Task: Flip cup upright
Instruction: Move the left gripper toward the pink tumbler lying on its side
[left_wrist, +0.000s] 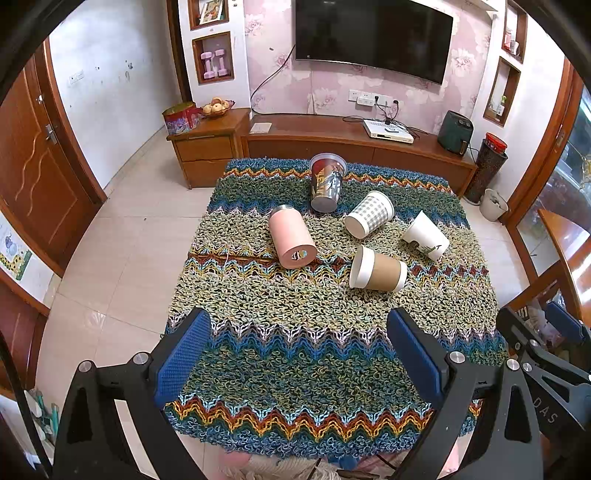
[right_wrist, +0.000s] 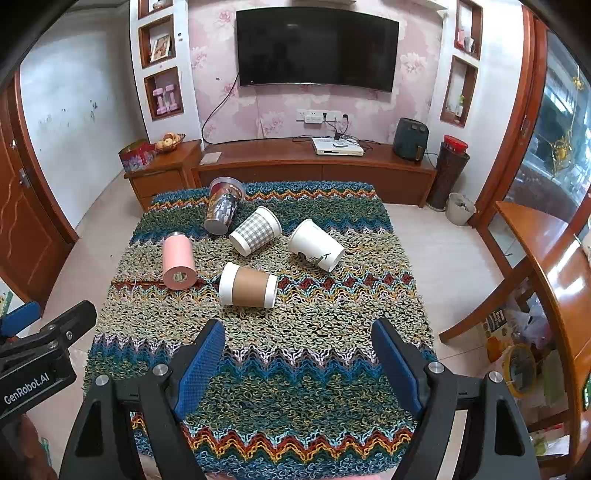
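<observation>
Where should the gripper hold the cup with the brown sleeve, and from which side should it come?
Grip the brown-sleeved cup across its sleeve, coming from above with the open right gripper, probably. It lies on its side on the knitted cloth, axis running left to right, so fingers close on its near and far walls.

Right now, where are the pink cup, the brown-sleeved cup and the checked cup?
pink cup (left_wrist: 289, 236): left wrist view, on its pink side wall.
brown-sleeved cup (right_wrist: 250, 291): right wrist view, on the brown sleeve.
checked cup (right_wrist: 255, 230): right wrist view, on the checked side wall.
</observation>
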